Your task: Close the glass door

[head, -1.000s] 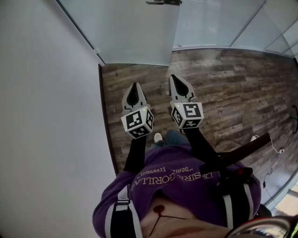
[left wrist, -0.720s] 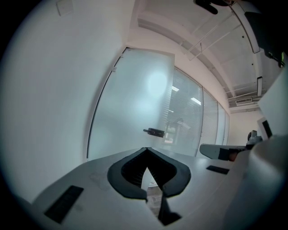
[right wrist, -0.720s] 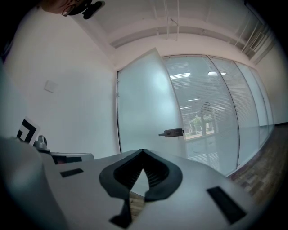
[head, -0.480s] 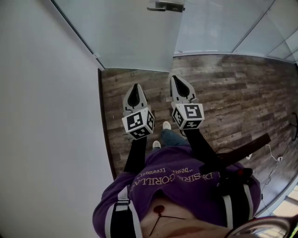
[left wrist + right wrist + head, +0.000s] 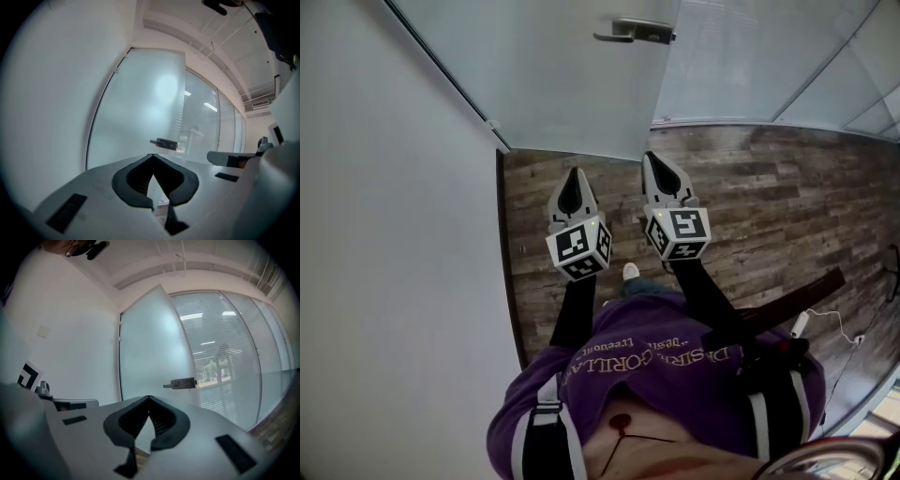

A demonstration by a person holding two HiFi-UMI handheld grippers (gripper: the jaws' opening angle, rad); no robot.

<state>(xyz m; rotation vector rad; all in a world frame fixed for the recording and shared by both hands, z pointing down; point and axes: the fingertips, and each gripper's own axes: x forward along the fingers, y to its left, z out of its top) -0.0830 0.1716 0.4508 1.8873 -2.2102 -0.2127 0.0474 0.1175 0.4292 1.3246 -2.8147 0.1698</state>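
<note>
Wood-grain plank flooring (image 5: 769,187), dark and streaked, runs between a plain white wall (image 5: 394,244) on the left and glass partitions at its far edge. The frosted glass door (image 5: 572,75) stands ajar at the floor's far left corner, smooth and pale, with a dark metal lever handle (image 5: 636,31) at its free edge. The left gripper (image 5: 574,172) and the right gripper (image 5: 652,156) point level at it, each with tapered jaws closed tip to tip.
</note>
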